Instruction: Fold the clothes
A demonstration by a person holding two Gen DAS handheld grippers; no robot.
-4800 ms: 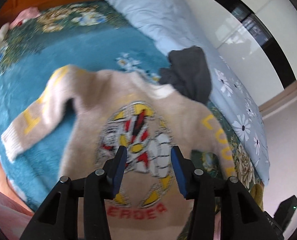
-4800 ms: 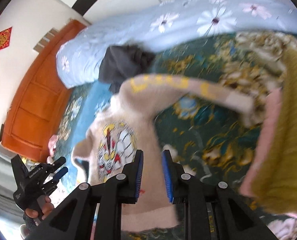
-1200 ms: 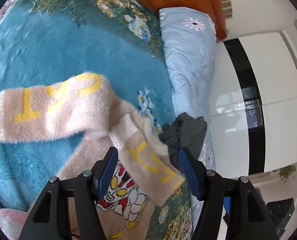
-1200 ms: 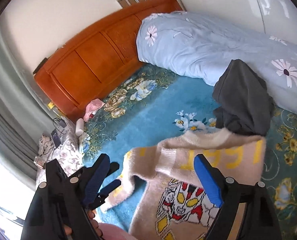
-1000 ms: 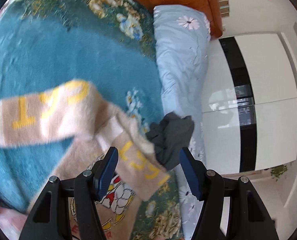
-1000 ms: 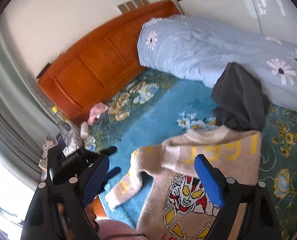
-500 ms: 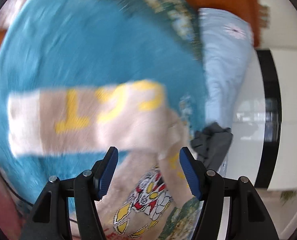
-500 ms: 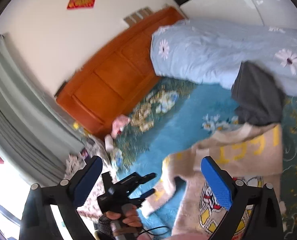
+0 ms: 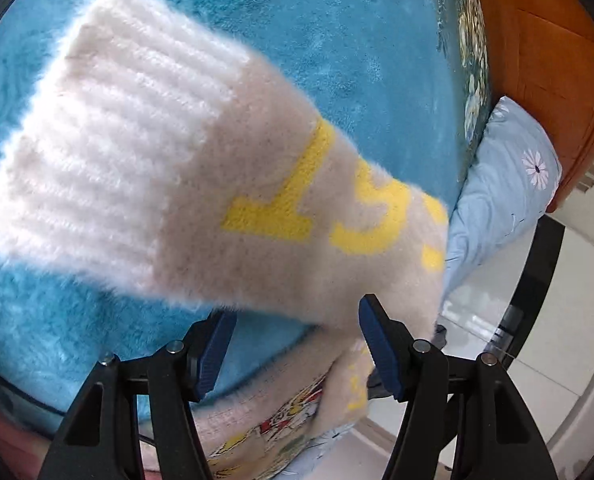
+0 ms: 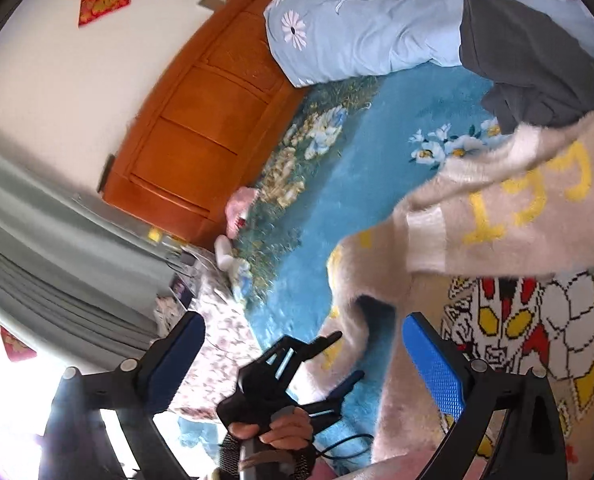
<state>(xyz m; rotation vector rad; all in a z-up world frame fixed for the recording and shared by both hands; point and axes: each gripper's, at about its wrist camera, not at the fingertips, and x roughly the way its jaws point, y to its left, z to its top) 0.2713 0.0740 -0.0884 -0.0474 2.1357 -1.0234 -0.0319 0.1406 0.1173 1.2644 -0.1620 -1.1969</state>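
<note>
Jaws of both the left gripper [image 9: 295, 346] and right gripper [image 10: 303, 360] gape apart over the sweater [image 10: 509, 208] on the bed [image 10: 361, 152].

The sweater [image 10: 497, 320] lies spread on the bed blanket [image 10: 357, 184], one sleeve [image 10: 517, 216] folded across its chest. The other sleeve [image 9: 217, 184] stretches out over the blanket just ahead of the left gripper [image 9: 293, 344]. A dark garment [image 10: 525, 56] sits beyond the sweater, against the rolled quilt [image 10: 377, 24]. The headboard [image 10: 201, 120] stands behind the blanket, the quilt's end beside it.
</note>
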